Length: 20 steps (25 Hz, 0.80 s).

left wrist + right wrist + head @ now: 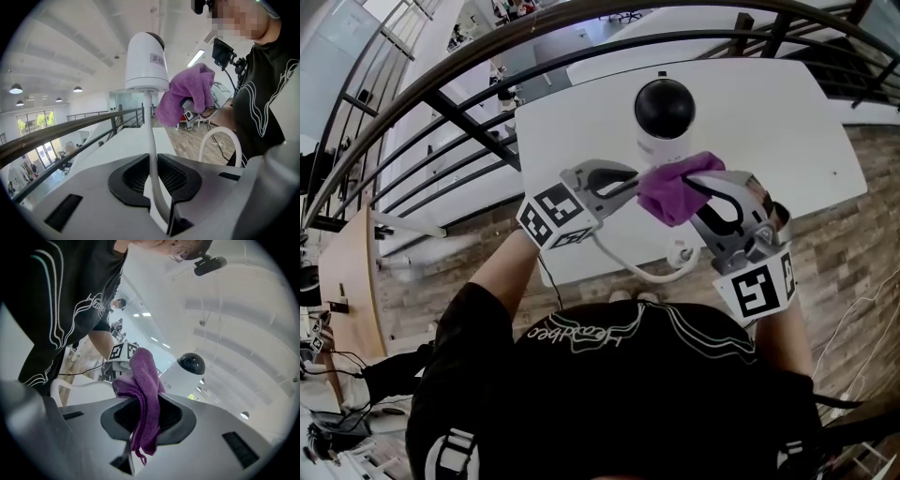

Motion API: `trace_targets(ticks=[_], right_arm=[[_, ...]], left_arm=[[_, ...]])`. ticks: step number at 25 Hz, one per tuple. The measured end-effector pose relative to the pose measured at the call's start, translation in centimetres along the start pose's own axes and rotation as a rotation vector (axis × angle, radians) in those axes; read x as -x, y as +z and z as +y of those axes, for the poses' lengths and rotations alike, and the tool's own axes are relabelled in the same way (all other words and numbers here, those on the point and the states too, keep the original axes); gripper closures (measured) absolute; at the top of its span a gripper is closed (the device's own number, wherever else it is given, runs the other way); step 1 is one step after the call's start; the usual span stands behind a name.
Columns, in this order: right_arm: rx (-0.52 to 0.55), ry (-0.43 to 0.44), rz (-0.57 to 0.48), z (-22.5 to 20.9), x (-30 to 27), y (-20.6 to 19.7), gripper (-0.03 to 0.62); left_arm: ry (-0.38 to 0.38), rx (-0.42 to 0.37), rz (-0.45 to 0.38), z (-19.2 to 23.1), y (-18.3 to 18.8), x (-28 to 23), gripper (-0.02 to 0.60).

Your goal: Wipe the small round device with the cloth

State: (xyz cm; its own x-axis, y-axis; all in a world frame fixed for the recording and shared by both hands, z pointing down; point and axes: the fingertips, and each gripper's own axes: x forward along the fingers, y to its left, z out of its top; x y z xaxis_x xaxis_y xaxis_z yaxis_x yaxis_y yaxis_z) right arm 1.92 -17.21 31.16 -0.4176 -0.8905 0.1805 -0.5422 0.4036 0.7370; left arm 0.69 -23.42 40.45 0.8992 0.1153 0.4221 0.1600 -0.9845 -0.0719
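Your left gripper (152, 185) pinches the white cable (150, 140) just under the small round white black-domed device (146, 58) — likely light, slick, wobbly, so hold near its base. Your right gripper (143, 420) clamps the soft purple cloth (142, 380) beside it.

Left gripper (626, 184): fingers (129, 180) nearly together, pinching a white cable (151, 140) that runs up between them.
Right gripper (698, 183): fingers (173, 416) clamped on the purple cloth (143, 380), which bunches up above them.
Left forearm (502, 267): bare, stretched forward, angled inward.
Right forearm (787, 328): bare, stretched forward, its gripper slanting in toward the left one.
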Motion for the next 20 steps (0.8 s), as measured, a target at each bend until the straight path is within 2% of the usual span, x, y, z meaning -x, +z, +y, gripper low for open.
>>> trace_targets(ticks=[4, 9, 16, 20], right_arm=[[-0.039, 0.028, 0.013, 1.1, 0.9, -1.0, 0.528], [-0.069, -0.021, 0.043, 0.8, 1.2, -0.3, 0.528], [-0.094, -0.148, 0.122, 0.0, 0.2, 2.3, 0.528], [-0.128, -0.26, 0.236, -0.1, -0.1, 3.6, 0.528]], left_arm=[[-0.01, 0.004, -0.001, -0.6, -0.2, -0.1, 0.523], [-0.081, 0.01, 0.008, -0.4, -0.1, 0.5, 0.523], [-0.228, 0.056, -0.025, -0.5, -0.2, 1.1, 0.52], [-0.309, 0.078, -0.052, -0.4, -0.1, 1.5, 0.515]])
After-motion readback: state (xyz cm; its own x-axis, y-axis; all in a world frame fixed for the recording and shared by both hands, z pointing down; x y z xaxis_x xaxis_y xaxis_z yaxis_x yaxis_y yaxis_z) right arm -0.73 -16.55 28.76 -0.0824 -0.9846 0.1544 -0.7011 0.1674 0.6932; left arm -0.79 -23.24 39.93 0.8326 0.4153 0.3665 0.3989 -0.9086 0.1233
